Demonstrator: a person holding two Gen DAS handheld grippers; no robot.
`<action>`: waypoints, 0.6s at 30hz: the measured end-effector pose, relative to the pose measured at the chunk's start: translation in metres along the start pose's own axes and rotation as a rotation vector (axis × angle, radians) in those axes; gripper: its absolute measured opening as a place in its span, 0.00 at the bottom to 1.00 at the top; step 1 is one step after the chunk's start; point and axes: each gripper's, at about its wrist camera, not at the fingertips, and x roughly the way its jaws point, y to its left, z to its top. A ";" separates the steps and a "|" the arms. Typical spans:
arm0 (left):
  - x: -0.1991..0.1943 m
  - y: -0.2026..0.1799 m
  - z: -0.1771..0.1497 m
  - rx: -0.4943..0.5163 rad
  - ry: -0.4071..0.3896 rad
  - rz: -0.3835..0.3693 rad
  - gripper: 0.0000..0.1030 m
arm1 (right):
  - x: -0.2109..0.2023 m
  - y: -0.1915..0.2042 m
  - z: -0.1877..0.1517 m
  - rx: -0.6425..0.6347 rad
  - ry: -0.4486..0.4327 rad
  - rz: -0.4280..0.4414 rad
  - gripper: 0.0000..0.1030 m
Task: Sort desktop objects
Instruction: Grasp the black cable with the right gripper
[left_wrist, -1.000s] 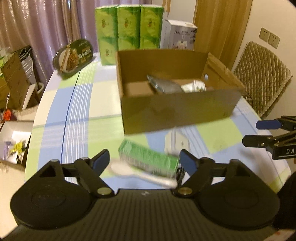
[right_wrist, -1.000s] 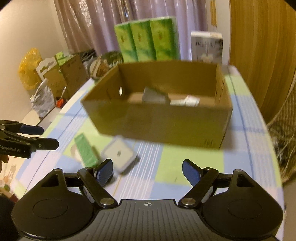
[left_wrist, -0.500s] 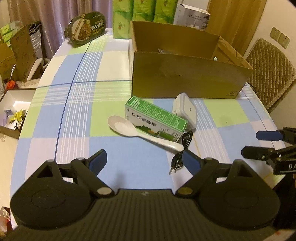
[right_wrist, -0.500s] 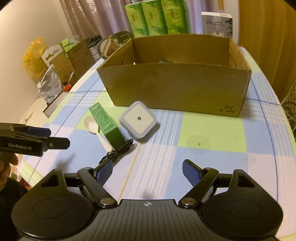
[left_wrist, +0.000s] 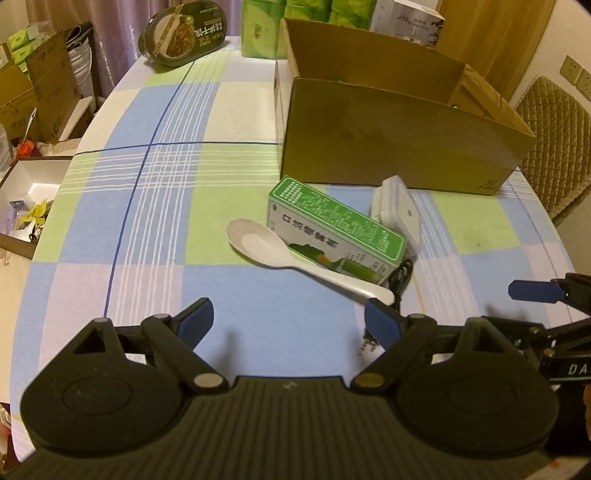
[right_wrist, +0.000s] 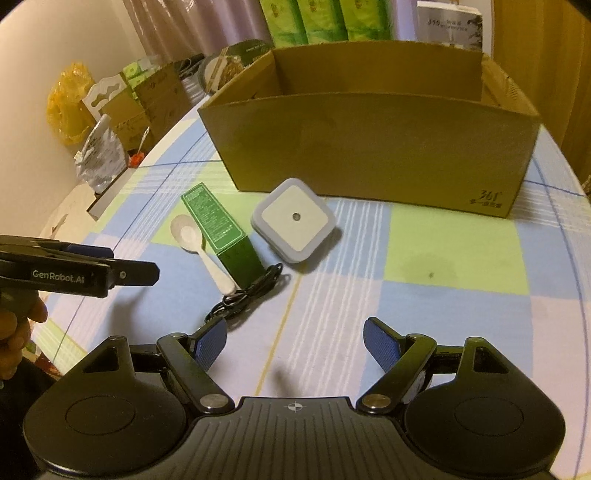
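Observation:
A green carton lies on the checked tablecloth in front of an open cardboard box. A white spoon lies against its near side, a white square night light behind it, and a black audio cable at its right end. The same carton, spoon, night light, cable and box show in the right wrist view. My left gripper is open and empty, just short of the spoon. My right gripper is open and empty, near the cable.
Green tissue packs, a white carton and a dark noodle bowl stand at the table's far end. A quilted chair is at the right. Cartons and bags crowd the floor to the left.
Both grippers have pulled back and down from the box, so its inside has dropped out of view and the carton, spoon, night light and cable now lie ahead.

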 end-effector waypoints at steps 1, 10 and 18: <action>0.002 0.001 0.001 0.002 0.002 0.003 0.83 | 0.003 0.001 0.001 0.001 0.004 0.002 0.71; 0.022 0.008 0.010 -0.013 0.009 0.014 0.83 | 0.029 0.007 0.008 0.061 0.033 0.021 0.49; 0.036 0.015 0.015 -0.019 0.014 0.012 0.83 | 0.046 0.011 0.016 0.087 0.035 0.014 0.39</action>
